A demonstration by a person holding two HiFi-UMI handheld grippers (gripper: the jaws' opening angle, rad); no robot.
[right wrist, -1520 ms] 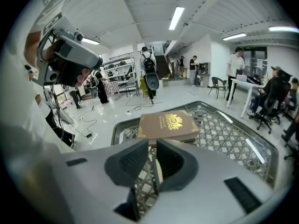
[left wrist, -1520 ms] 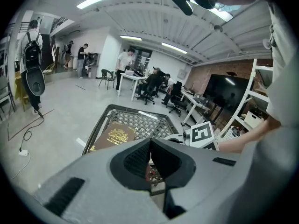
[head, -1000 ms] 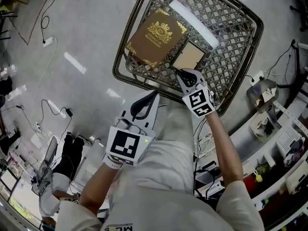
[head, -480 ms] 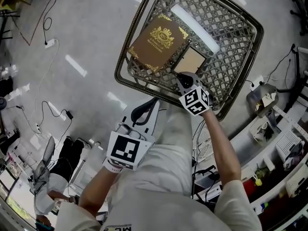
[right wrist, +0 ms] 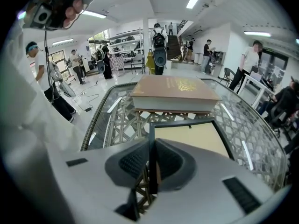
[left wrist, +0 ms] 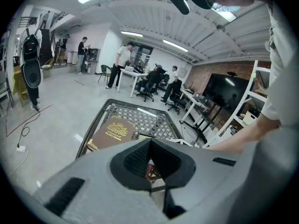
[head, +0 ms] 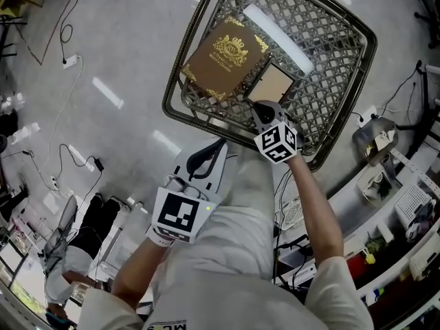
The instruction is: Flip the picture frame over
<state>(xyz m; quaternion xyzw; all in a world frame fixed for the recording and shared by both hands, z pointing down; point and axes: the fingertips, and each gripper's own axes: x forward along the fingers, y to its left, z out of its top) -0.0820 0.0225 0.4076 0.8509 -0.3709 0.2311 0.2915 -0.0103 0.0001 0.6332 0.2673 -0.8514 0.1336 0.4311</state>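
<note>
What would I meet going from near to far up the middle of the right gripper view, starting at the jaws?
First the right hand-held gripper, shut on the frame's edge → the picture frame, tan panel facing up → the brown book with gold print, beyond the frame.

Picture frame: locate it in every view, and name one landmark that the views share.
Head view: the picture frame lies upper centre on the lattice table, just above the right gripper.
Left gripper view: only a pale sliver of it shows at centre, above the left gripper.
Right gripper view: low centre, its left edge clamped between the jaws.
Shared landmark: the brown book beside the frame.
</note>
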